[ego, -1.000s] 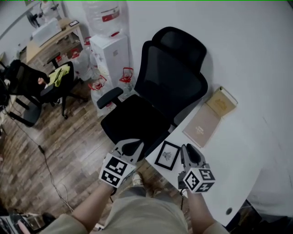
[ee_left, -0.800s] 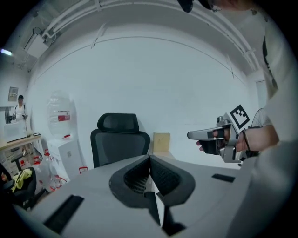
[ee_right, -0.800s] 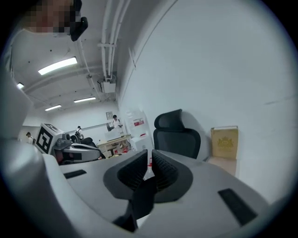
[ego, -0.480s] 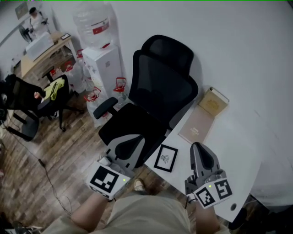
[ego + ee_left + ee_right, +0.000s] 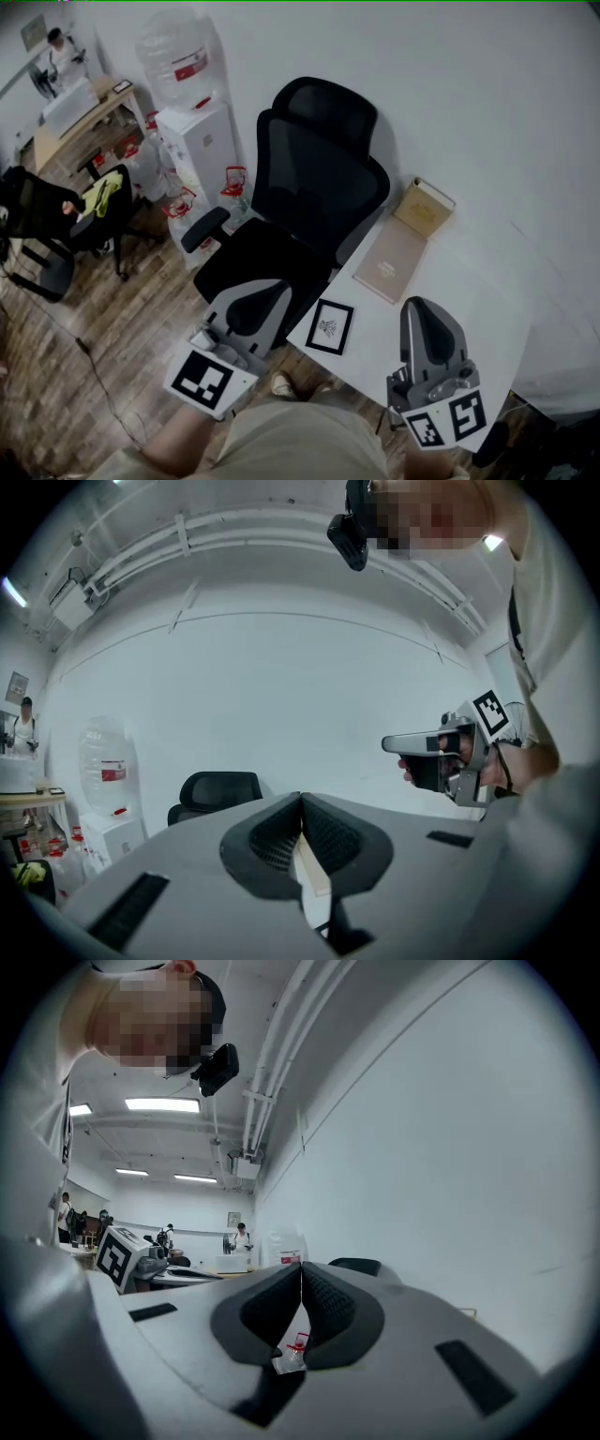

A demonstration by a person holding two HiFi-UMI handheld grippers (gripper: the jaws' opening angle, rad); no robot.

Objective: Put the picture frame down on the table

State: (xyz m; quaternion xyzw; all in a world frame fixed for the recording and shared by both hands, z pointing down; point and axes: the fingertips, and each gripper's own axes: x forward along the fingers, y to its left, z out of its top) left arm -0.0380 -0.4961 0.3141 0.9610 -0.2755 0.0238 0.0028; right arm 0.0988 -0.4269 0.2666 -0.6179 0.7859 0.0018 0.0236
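Observation:
The small black picture frame (image 5: 329, 326) lies flat on the white table (image 5: 469, 272), close to its near left corner. My left gripper (image 5: 269, 289) is held level over the chair seat, left of the frame and clear of it, jaws together. My right gripper (image 5: 424, 307) hovers over the table to the right of the frame, apart from it. Its jaws have just been closing and now meet with nothing between them (image 5: 301, 1267). In the left gripper view the jaws touch at the tips (image 5: 301, 797), and the right gripper (image 5: 441, 757) shows beyond them.
A black office chair (image 5: 309, 187) stands against the table's left edge. A beige booklet (image 5: 389, 258) and a tan box (image 5: 424, 206) lie further back on the table. A water dispenser (image 5: 192, 141) and bottles stand by the wall. People and desks are far off at left.
Both grippers have risen toward the head camera and drawn away from the frame. The frame stays flat on the table where it lay.

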